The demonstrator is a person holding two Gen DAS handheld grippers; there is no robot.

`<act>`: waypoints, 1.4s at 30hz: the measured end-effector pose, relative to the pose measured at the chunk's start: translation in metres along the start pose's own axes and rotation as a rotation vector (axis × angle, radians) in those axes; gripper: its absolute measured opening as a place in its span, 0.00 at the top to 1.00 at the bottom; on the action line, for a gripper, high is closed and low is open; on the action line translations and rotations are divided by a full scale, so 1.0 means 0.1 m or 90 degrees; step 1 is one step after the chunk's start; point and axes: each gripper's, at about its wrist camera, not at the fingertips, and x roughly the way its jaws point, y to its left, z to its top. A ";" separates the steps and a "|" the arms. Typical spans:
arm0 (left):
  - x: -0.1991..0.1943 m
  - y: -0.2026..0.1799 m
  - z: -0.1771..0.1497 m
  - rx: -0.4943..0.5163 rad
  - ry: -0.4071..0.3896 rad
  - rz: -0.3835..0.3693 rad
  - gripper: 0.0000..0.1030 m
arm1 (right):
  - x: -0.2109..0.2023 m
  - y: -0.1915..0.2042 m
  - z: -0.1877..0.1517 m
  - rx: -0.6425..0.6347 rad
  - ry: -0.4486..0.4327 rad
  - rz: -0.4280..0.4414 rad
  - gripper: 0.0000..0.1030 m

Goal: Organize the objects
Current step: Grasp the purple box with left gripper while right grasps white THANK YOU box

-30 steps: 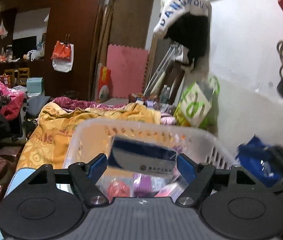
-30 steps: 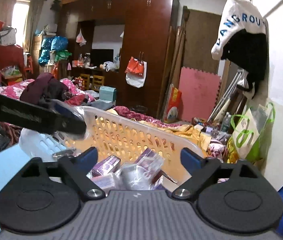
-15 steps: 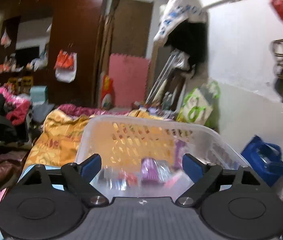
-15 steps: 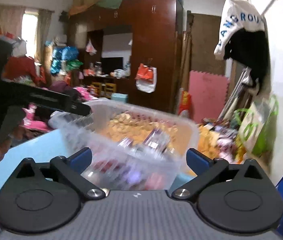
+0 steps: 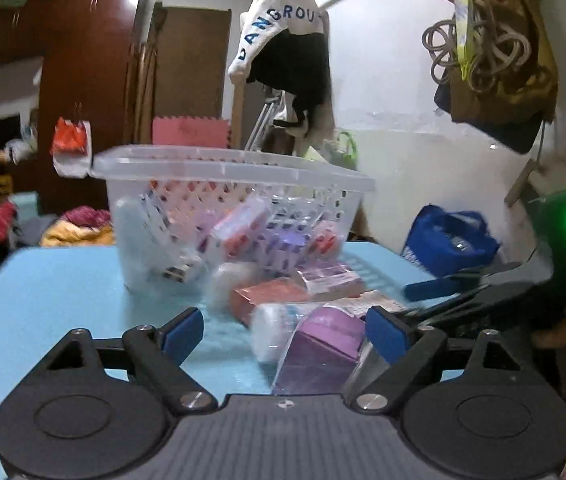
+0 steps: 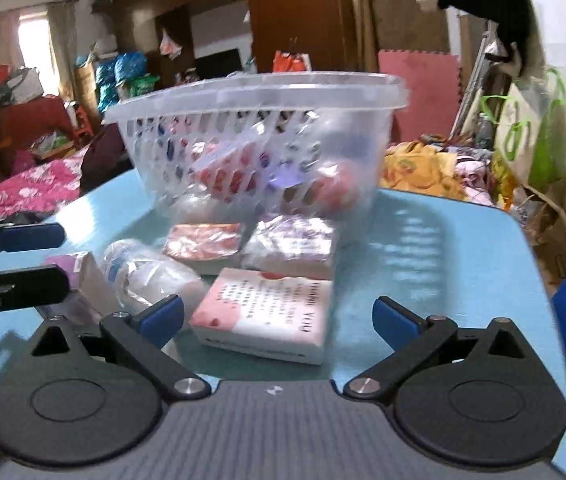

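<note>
Resting on the light-blue tabletop (image 6: 443,248) toward its far edge, the clear perforated basket (image 6: 255,92) holds several wrapped boxes, while more lie loose just in front of it: a pink-and-white box (image 6: 267,316), a red box (image 6: 203,244), a purple packet (image 6: 291,244) and a wrapped bottle (image 6: 143,272). Both the left gripper (image 5: 285,330) and the right gripper (image 6: 277,314) have jaws spread wide, holding nothing. The boxes look light and stiff but slick in film; pinching across the short sides seems safest.

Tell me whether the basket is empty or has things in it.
Not empty. Through the clear basket walls, several wrapped packets show inside; others lie outside on the blue table.
</note>
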 end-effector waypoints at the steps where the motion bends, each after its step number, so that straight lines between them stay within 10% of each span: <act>1: -0.01 0.00 -0.02 -0.007 -0.002 0.000 0.11 | 0.02 0.03 -0.05 -0.009 0.006 -0.003 0.00; 11: -0.20 -0.17 -0.19 0.035 -0.030 0.018 0.12 | 0.03 0.16 -0.17 -0.041 0.028 -0.022 0.23; 24: -0.18 -0.22 -0.20 0.049 -0.039 0.028 0.15 | 0.02 0.11 -0.15 -0.023 0.019 -0.009 0.23; 29: -0.04 -0.15 -0.22 0.027 -0.008 0.002 0.55 | 0.01 0.11 -0.16 -0.024 0.017 -0.004 0.23; 42: -0.23 0.04 -0.13 -0.002 -0.055 0.001 0.55 | -0.15 0.05 -0.20 0.003 -0.060 -0.009 0.24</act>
